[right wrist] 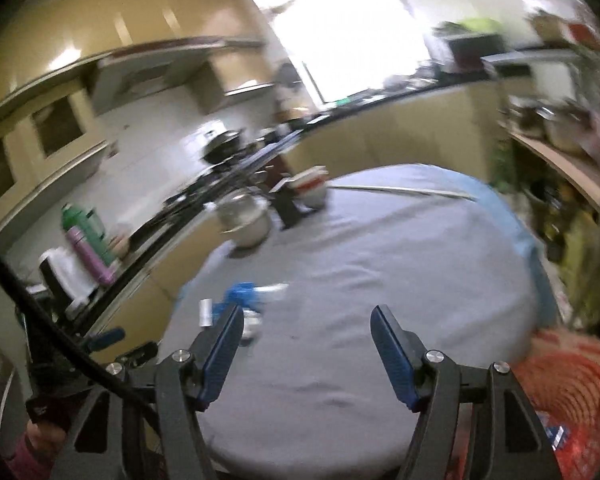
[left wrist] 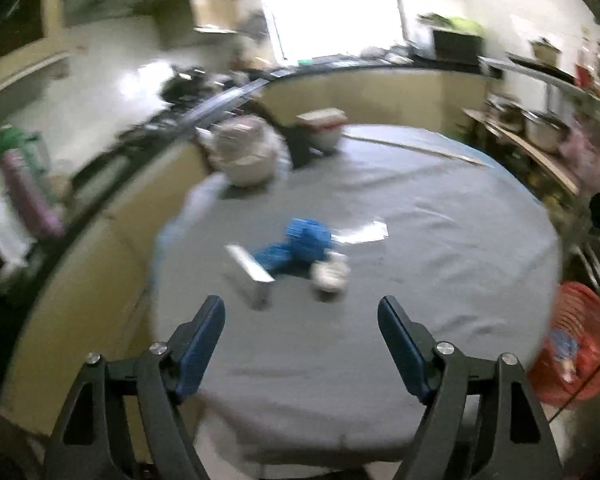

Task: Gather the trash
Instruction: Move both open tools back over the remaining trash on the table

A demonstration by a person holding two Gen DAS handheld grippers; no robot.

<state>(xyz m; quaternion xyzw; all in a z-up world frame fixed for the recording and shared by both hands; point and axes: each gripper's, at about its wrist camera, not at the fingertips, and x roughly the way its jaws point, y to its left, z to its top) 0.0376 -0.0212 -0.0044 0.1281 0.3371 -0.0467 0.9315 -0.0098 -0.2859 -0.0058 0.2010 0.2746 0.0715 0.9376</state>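
On the round table with a grey cloth (left wrist: pixel 400 208) lies a small heap of trash: a crumpled blue wrapper (left wrist: pixel 296 246), a white crumpled piece (left wrist: pixel 332 274) and two silvery strips (left wrist: pixel 250 264). My left gripper (left wrist: pixel 302 316) hangs open above the near part of the table, short of the heap, with nothing between its blue pads. The right wrist view shows the same blue wrapper (right wrist: pixel 240 300) at the left, just beyond the left finger. My right gripper (right wrist: pixel 306 326) is open and empty over the cloth (right wrist: pixel 380 260). A red mesh basket (left wrist: pixel 572 340) stands at the table's right edge (right wrist: pixel 560 392).
Two white bowls (left wrist: pixel 246 152), one holding a red-and-white box (left wrist: pixel 324 120), and a dark stand (left wrist: pixel 300 144) sit at the table's far side. A kitchen counter (left wrist: pixel 100 184) with bottles (right wrist: pixel 84 240) runs along the left. Shelves with pots (left wrist: pixel 540 128) line the right wall.
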